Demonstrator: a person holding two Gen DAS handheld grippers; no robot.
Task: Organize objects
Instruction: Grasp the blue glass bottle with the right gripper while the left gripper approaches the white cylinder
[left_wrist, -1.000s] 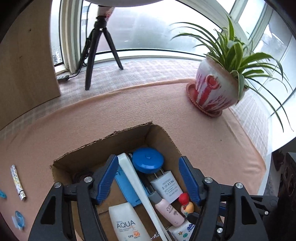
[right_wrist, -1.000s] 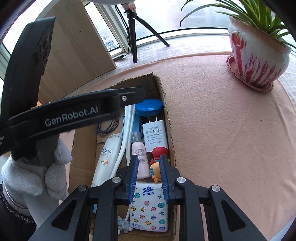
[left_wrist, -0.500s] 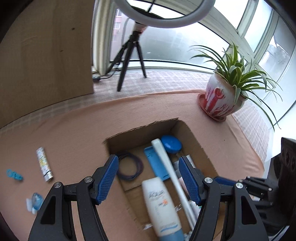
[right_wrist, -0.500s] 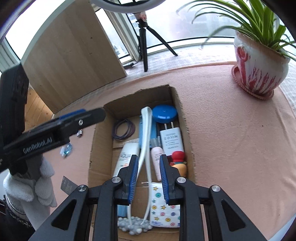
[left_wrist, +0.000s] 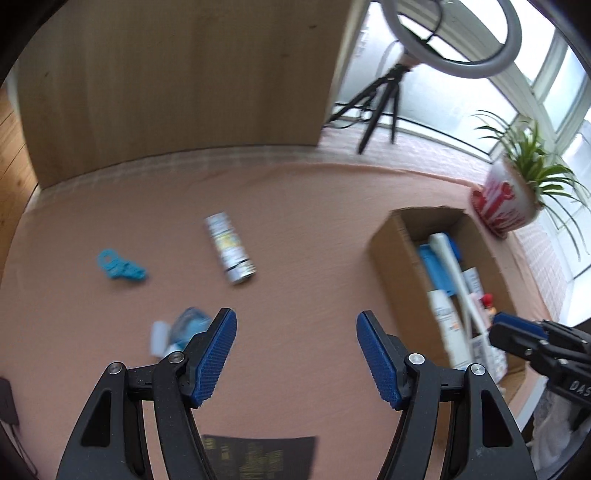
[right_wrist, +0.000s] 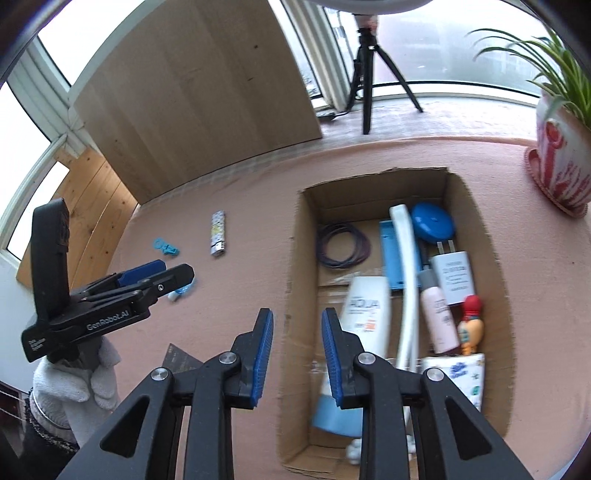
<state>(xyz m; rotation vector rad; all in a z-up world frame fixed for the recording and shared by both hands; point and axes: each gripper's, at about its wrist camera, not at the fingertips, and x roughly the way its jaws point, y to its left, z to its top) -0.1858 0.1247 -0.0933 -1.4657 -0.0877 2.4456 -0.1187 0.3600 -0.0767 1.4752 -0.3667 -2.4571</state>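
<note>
Four loose items remain on the cloth: tube (left_wrist: 230, 248), blue clip (left_wrist: 121, 268), small blue packet (left_wrist: 184, 326), dark card (left_wrist: 258, 456). Left gripper (left_wrist: 295, 350), wide open and empty, has swung off the box (right_wrist: 476, 236) toward them (next pickup likely). Right gripper (right_wrist: 297, 354), part open, holds nothing.

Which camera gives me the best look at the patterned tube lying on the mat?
The left wrist view: the patterned tube lies large and unobstructed ahead of the open left gripper, though slightly motion-blurred. The right wrist view shows the tube sharper but small and far away.
</note>
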